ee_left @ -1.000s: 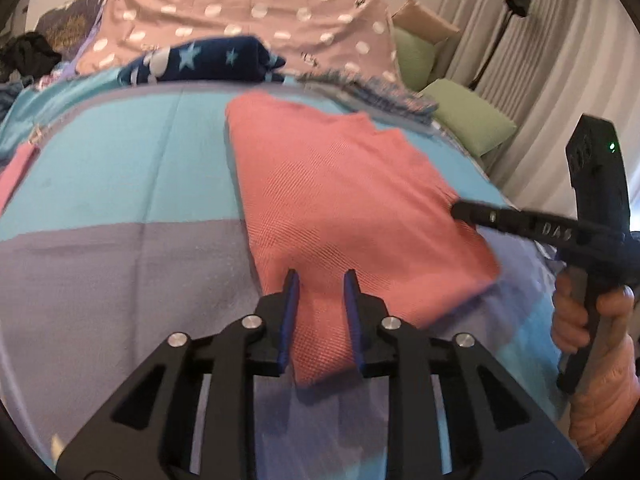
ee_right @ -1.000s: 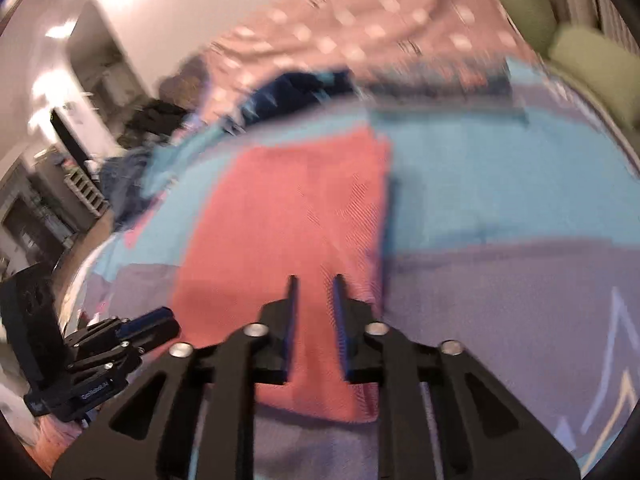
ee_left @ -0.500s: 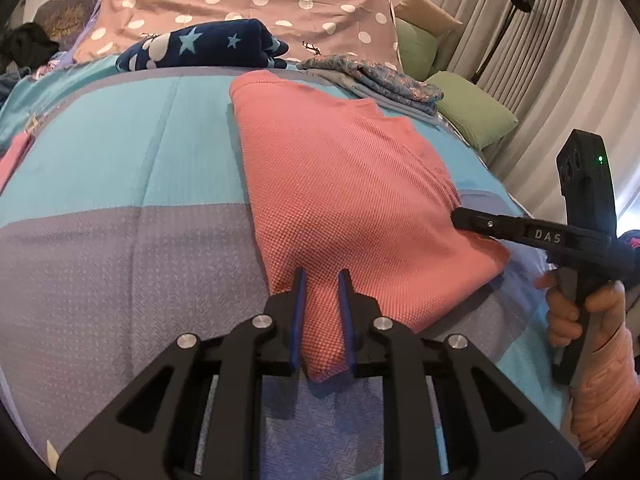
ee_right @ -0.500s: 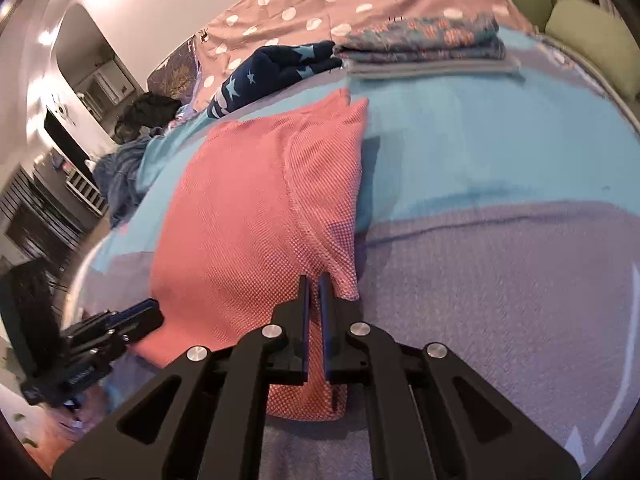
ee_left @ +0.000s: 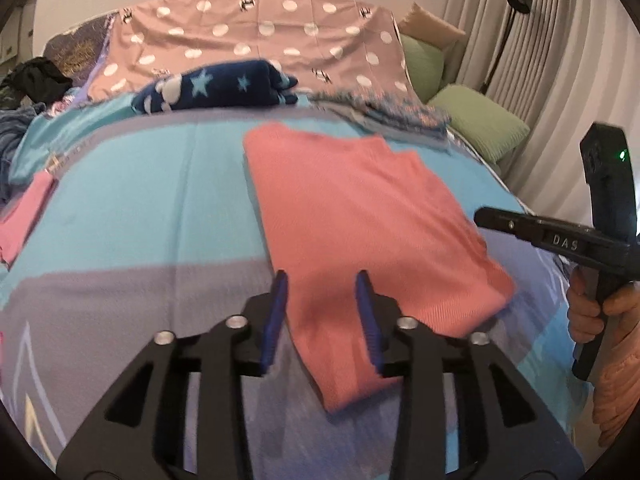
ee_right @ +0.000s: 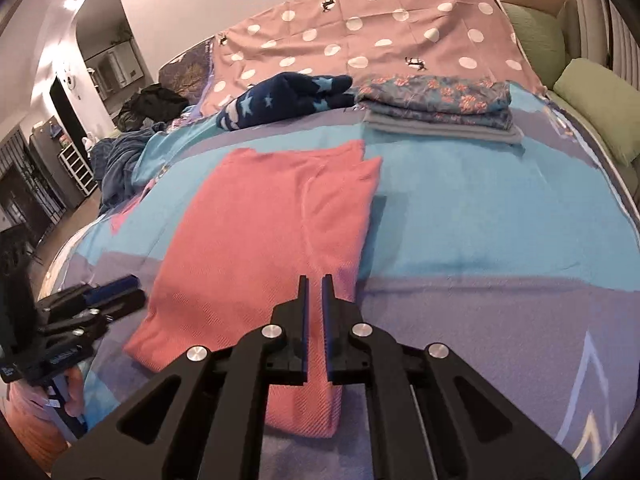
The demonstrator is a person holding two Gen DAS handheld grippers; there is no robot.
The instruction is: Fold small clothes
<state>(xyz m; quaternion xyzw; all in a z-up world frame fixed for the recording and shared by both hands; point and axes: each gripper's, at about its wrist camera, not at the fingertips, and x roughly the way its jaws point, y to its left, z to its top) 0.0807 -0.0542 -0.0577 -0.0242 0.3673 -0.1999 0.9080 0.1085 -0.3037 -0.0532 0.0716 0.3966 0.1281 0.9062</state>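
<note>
A salmon-pink garment (ee_left: 360, 216) lies flat on the bed, folded lengthwise; it also shows in the right wrist view (ee_right: 264, 248). My left gripper (ee_left: 322, 280) is open, hovering over the garment's near left corner with nothing between its fingers. My right gripper (ee_right: 316, 280) is over the near right corner, its jaws almost together with a thin gap; whether cloth is pinched I cannot tell. The right gripper also shows in the left wrist view (ee_left: 480, 216), beside the garment's right edge. The left gripper shows in the right wrist view (ee_right: 120, 288).
The bed cover (ee_right: 480, 208) is turquoise and lilac. At the far end lie a navy star blanket (ee_right: 288, 96), a folded floral stack (ee_right: 436, 104) and a polka-dot cover (ee_right: 380, 32). Green cushions (ee_left: 480, 128) sit at the right. A pink cloth (ee_left: 24, 216) lies at the left.
My left gripper has opened wider and pulled back from the garment's corner. My right gripper has lifted slightly, its jaws still nearly together. The garment stays flat.
</note>
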